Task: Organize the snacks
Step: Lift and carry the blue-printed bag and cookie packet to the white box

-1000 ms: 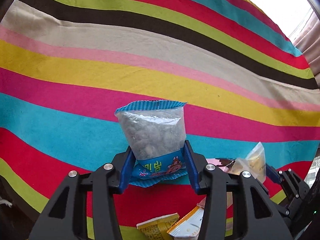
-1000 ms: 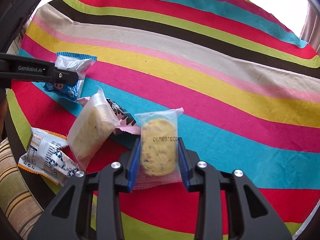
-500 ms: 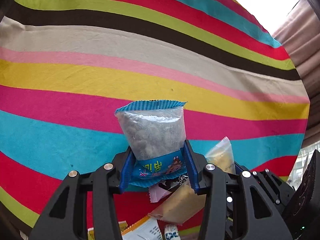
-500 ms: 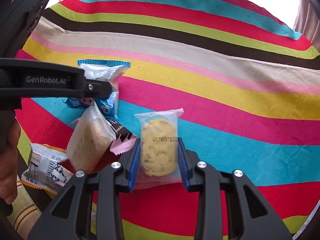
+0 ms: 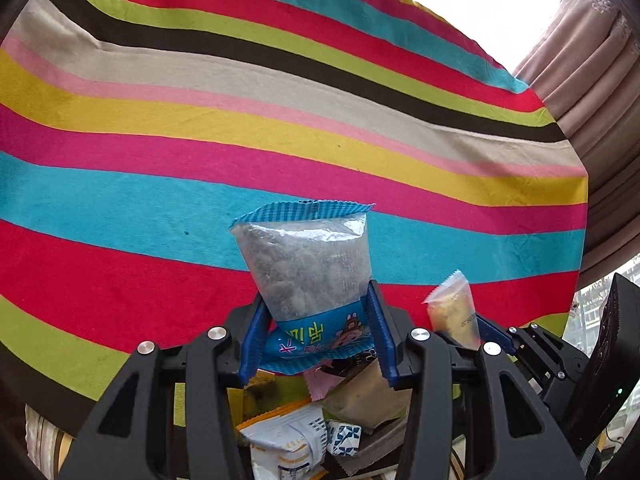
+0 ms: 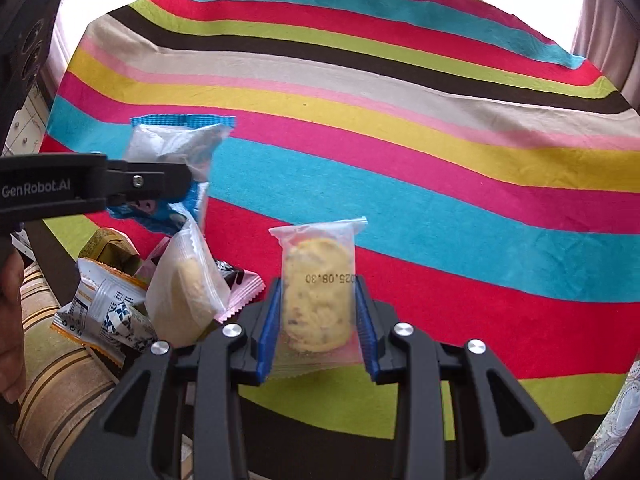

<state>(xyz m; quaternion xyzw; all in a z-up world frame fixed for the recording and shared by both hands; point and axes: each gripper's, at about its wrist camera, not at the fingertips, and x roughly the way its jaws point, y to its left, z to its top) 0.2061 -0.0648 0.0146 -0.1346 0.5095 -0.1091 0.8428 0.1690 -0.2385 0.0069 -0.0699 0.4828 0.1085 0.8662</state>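
My left gripper [image 5: 314, 334] is shut on a blue-edged clear snack bag [image 5: 306, 268], held upright above the striped cloth [image 5: 160, 208]. That same blue-edged bag [image 6: 172, 148] shows at the left of the right wrist view, clamped by the left gripper [image 6: 168, 184]. A clear-wrapped cookie packet [image 6: 318, 292] stands upright in my right gripper [image 6: 318, 332], which is shut on it. The cookie packet [image 5: 454, 312] also peeks out at the right of the left wrist view, held by the right gripper [image 5: 484, 330].
A heap of loose snacks lies near the cloth's near-left edge: a clear pale cookie packet [image 6: 188, 292], a pink wrapper [image 6: 242, 292], a white and orange packet [image 6: 100, 308], a brown-yellow one [image 6: 110, 248]. A hand [image 6: 10, 312] shows at far left. Curtains [image 5: 592, 60] hang beyond the far right.
Both grippers have moved forward over the cloth with their packets still gripped. The snack heap has slid lower and closer in both views, and the left gripper now reaches further into the right wrist view.
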